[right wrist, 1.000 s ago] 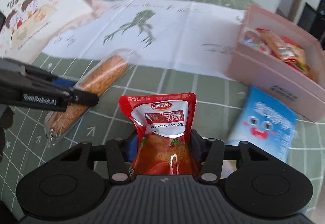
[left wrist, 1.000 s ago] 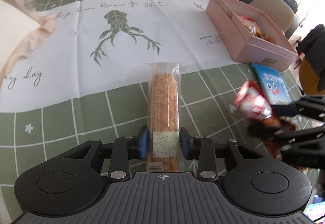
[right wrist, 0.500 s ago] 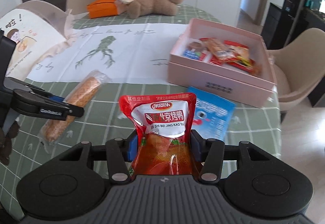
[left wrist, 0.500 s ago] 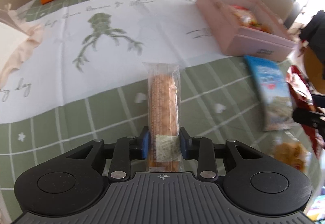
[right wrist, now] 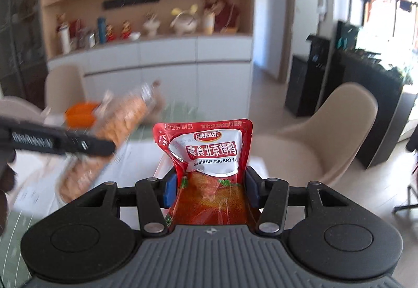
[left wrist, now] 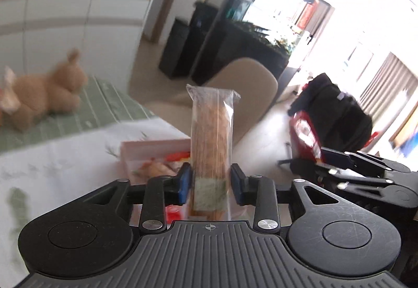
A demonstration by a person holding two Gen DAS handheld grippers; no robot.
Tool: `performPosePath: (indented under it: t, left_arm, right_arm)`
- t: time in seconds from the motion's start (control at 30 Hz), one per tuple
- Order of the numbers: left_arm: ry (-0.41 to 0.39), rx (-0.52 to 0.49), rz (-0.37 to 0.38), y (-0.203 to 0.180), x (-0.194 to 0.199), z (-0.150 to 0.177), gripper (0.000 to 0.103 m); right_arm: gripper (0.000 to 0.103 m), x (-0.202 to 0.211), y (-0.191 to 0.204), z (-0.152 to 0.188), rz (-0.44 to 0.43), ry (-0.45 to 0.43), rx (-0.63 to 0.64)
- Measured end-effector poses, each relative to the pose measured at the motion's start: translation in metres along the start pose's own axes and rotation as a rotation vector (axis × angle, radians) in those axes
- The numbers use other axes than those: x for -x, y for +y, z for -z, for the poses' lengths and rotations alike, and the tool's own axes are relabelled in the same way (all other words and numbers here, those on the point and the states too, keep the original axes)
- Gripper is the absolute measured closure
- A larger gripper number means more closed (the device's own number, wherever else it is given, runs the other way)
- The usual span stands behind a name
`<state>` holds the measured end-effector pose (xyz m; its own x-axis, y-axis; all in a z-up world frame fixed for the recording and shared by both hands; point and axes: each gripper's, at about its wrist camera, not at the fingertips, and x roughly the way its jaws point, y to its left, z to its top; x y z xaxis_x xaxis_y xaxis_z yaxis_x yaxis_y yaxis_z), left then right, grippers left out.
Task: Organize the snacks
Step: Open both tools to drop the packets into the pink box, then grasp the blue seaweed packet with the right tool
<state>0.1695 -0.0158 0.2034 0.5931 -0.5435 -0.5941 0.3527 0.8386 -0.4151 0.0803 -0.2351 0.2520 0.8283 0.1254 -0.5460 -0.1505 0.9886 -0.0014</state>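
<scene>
Both snacks now lifted off the tabletop (left wrist: 65,154), no longer low over it as a second ago: carry toward the pink box (left wrist: 154,149) underway, probably. Left claw (left wrist: 210,183) clamped on wrapped biscuit stick (left wrist: 211,136), long axis upright, above the box. Right claw (right wrist: 209,190) clamped on red pouch (right wrist: 209,170), upright, right of the box.

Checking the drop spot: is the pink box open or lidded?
Open. In the left wrist view, the pink box shows snack packets inside, no lid, just behind the long cracker pack.
</scene>
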Motion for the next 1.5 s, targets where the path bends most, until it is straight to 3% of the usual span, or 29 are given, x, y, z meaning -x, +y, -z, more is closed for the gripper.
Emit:
performPosePath:
  t: [0.07,0.1,0.13,0.2,0.3,0.43,0.7,0.77,0.83,0.87,1.03,1.17,1.23,1.27,1.3,1.33,1.37,1.43,1.5]
  left_arm:
    - [0.071,0.06,-0.025,0.025,-0.045,-0.004,0.066]
    - [0.097,0.068,-0.042,0.034,-0.06,0.0,0.066]
    - [0.115,0.078,-0.052,0.043,-0.07,0.007,0.066]
    - [0.117,0.108,-0.047,0.057,-0.071,0.025,0.066]
    - [0.108,0.115,-0.091,0.069,-0.052,0.053,0.066]
    - [0.147,0.093,-0.15,0.067,-0.034,0.089,0.066]
    - [0.295,0.014,-0.122,0.037,-0.016,0.162,0.067]
    - [0.32,0.009,-0.12,0.031,-0.006,0.181,0.067]
    - [0.347,0.016,-0.118,0.027,0.004,0.2,0.068]
    - [0.359,0.02,-0.115,0.027,0.009,0.207,0.069]
    - [0.385,0.032,-0.123,0.027,0.037,0.229,0.071]
    - [0.351,0.063,-0.193,0.035,0.059,0.232,0.071]
    - [0.338,0.08,-0.217,0.039,0.071,0.232,0.071]
    - [0.337,0.079,-0.222,0.039,0.076,0.233,0.071]
    - [0.343,0.073,-0.218,0.037,0.079,0.235,0.071]
    - [0.351,0.068,-0.209,0.034,0.08,0.236,0.071]
    - [0.357,0.063,-0.197,0.03,0.081,0.236,0.071]
    - [0.364,0.045,-0.165,0.02,0.08,0.237,0.071]
    - [0.364,0.014,-0.133,0.008,0.074,0.236,0.071]
  right_arm:
    - [0.037,-0.034,-0.006,-0.021,-0.015,0.024,-0.065]
    - [0.018,-0.054,-0.009,-0.027,-0.024,0.059,-0.091]
    - [0.015,-0.076,-0.012,-0.027,-0.027,0.102,-0.114]
    - [0.017,-0.107,-0.018,-0.02,-0.005,0.174,-0.162]
    - [0.017,-0.113,-0.023,0.009,-0.024,0.216,-0.172]
    - [0.017,-0.098,-0.02,0.063,-0.029,0.28,-0.096]
    - [0.017,-0.042,-0.004,0.164,-0.172,0.418,-0.125]
    - [0.026,-0.028,0.003,0.184,-0.197,0.449,-0.13]
    - [0.051,-0.023,0.013,0.197,-0.232,0.492,-0.13]
    - [0.055,-0.019,0.017,0.206,-0.247,0.511,-0.129]
    - [0.064,-0.01,0.039,0.221,-0.332,0.519,-0.17]
    - [0.064,-0.021,0.066,0.217,-0.389,0.507,-0.188]
    - [0.064,-0.024,0.077,0.206,-0.384,0.459,-0.152]
    - [0.062,-0.024,0.08,0.2,-0.354,0.418,-0.14]
    - [0.048,-0.027,0.078,0.196,-0.32,0.384,-0.139]
    - [0.026,-0.03,0.076,0.191,-0.271,0.347,-0.146]
    - [0.017,-0.037,0.072,0.187,-0.193,0.314,-0.163]
    - [0.013,-0.058,0.066,0.182,-0.059,0.303,-0.176]
    - [0.013,-0.081,0.065,0.181,-0.033,0.342,-0.166]
